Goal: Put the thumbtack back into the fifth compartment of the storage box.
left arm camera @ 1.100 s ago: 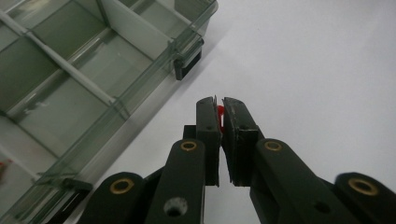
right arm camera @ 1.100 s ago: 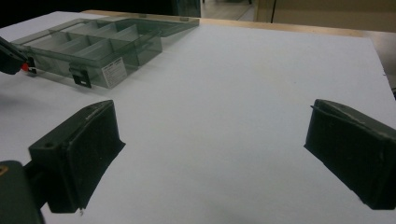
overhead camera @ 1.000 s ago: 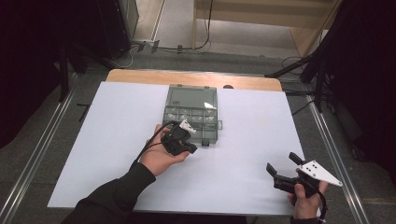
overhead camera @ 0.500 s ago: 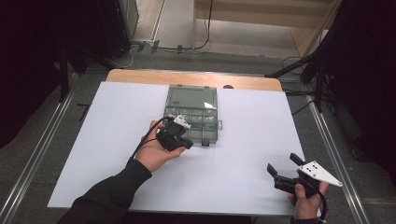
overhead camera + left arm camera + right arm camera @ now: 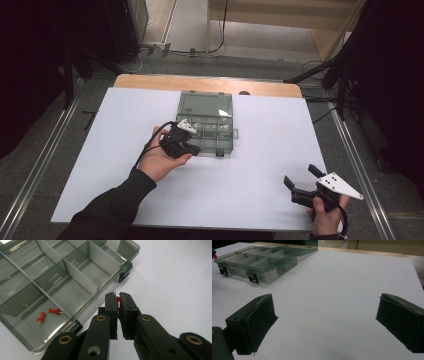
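Observation:
A smoky clear compartment box (image 5: 206, 122) lies open in the middle of the white table, its divided tray (image 5: 55, 277) seen close in the left gripper view. My left gripper (image 5: 118, 298) is shut on a red push pin (image 5: 117, 302), just off the tray's near corner (image 5: 192, 148). Two more red push pins (image 5: 47, 314) lie in a near compartment. My right gripper (image 5: 303, 183) rests near the table's front right, jaws wide open with nothing between them (image 5: 324, 315). The box (image 5: 259, 260) is far off at the upper left of the right gripper view.
A white sheet (image 5: 260, 165) covers the table, with a strip of wooden edge (image 5: 200, 84) behind the box. Two black latches (image 5: 252, 278) stick out from the tray's front. Metal rails (image 5: 360, 165) run along both table sides, with cables on the floor behind.
My left gripper has shifted slightly left and toward the tray's near corner, still holding the pin. The right gripper has stayed put.

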The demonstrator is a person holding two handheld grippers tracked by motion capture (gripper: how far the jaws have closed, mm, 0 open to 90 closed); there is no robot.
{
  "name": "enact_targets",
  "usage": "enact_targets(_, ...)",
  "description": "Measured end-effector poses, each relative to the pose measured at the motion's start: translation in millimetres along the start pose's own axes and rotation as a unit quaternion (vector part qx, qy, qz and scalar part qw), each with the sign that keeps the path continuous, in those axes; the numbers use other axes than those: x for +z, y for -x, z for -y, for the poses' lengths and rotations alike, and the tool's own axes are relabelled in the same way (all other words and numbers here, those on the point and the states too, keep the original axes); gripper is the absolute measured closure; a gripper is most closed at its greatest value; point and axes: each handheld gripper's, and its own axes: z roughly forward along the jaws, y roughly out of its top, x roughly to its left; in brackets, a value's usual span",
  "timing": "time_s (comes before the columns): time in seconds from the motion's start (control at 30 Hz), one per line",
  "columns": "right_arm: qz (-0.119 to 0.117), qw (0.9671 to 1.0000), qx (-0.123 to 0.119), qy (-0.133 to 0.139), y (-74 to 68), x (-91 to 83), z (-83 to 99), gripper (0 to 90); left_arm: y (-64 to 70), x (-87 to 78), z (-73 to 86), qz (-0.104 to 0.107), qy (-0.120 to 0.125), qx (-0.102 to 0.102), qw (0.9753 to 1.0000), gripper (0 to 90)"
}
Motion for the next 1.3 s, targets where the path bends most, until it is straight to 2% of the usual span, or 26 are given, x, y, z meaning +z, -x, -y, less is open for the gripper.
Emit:
enact_targets(0.23,0.001,1.0000,-0.002,-0.001,-0.4,0.3,-0.4,2.5,-14.0,-3.1,4.4,-0.009,-0.007,-0.010,0.9999,85.2)
enact_targets(0.5,-0.001,1.0000,-0.004,-0.004,-0.7,2.8,0.2,2.5,-24.1,-6.7,5.4,-0.014,0.002,-0.025,0.9996,85.2)
enact_targets(0.8,-0.005,1.0000,-0.004,-0.006,0.2,5.2,0.4,2.5,-36.3,-7.8,6.1,-0.020,0.000,-0.029,0.9994,85.0)
enact_targets(1.3,-0.011,0.9999,-0.006,-0.008,-3.7,9.6,-1.3,2.6,-55.0,-12.4,3.7,-0.033,0.007,-0.048,0.9983,84.9)
